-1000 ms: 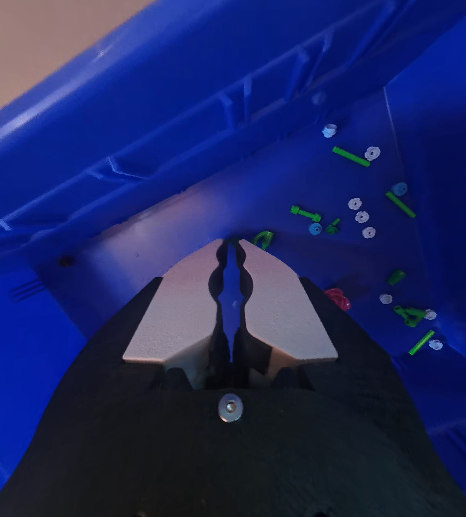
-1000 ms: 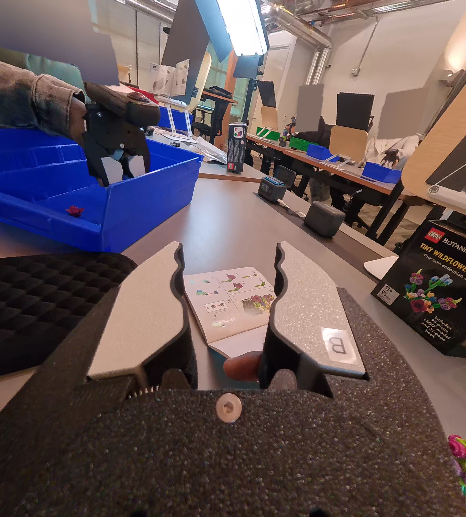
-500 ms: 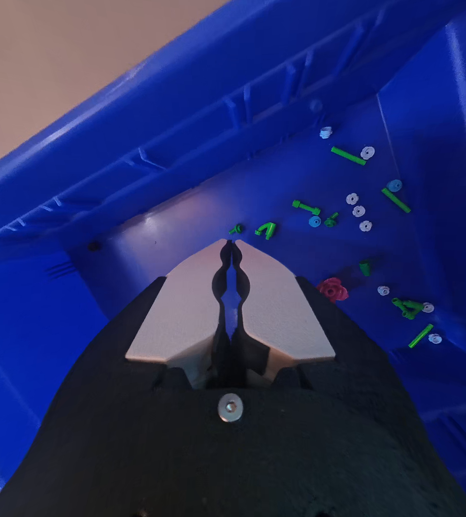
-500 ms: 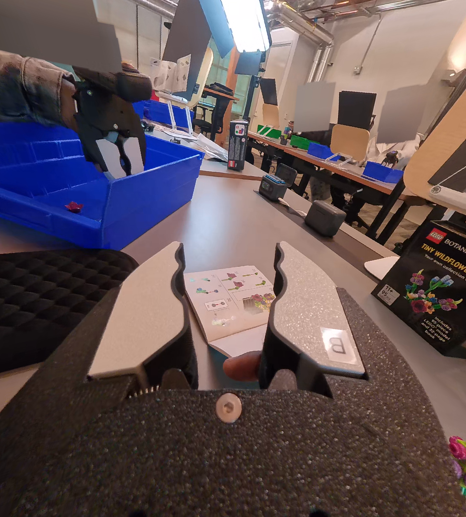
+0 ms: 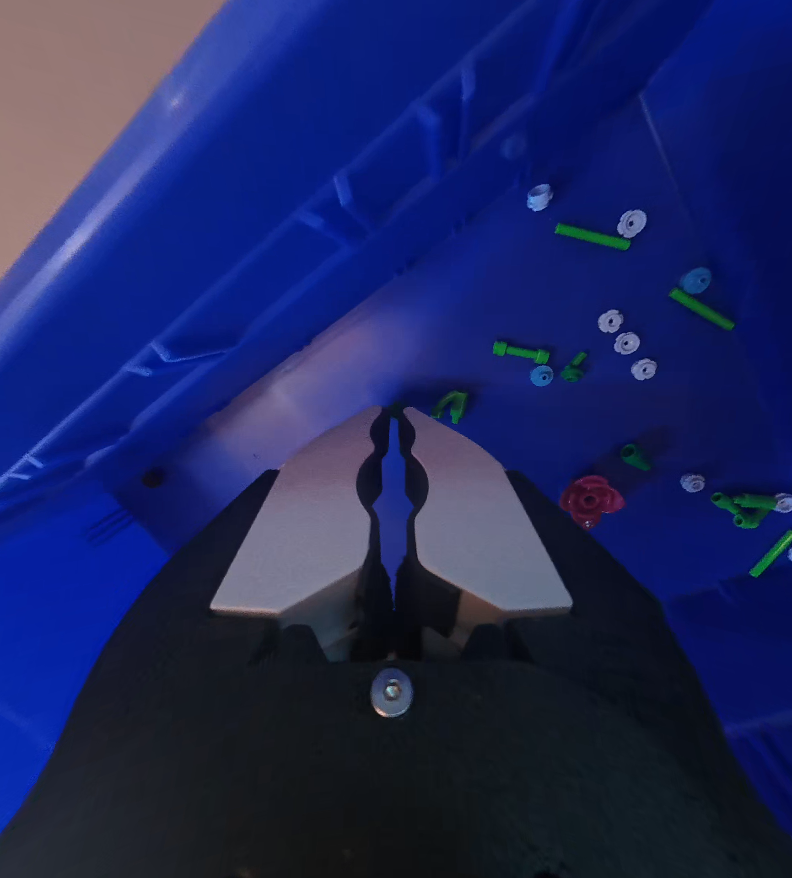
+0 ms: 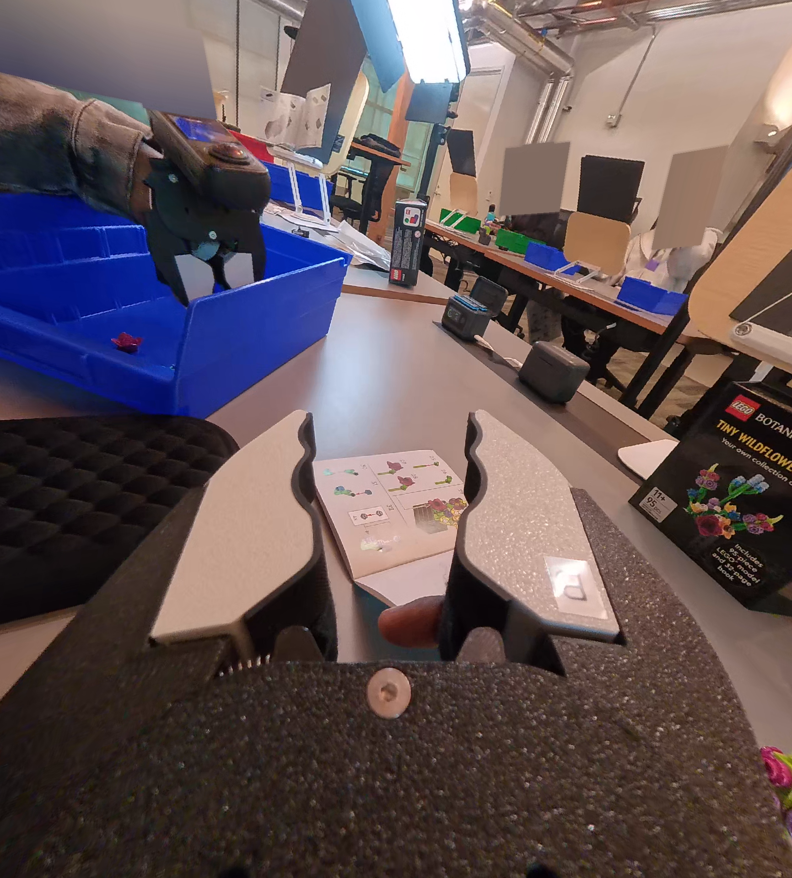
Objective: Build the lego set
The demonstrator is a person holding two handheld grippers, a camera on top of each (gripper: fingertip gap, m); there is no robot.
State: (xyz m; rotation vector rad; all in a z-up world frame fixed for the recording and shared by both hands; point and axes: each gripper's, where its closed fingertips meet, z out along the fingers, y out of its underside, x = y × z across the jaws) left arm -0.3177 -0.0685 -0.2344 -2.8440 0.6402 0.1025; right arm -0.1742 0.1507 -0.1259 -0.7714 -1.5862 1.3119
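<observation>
Lego pieces lie scattered on the floor of the blue bin, seen only from the left wrist.

There the left gripper is nearly closed, its tips at a small green piece; whether it grips it is unclear. The right wrist view shows the right gripper wide open and empty above the instruction booklet, the set's box beside it.

- Left gripper: pale grey wavy-edged fingers, black housing, a silver screw.
- Right gripper: same build, speckled housing, small clear sticker.
- A grey denim sleeve is worn.
</observation>
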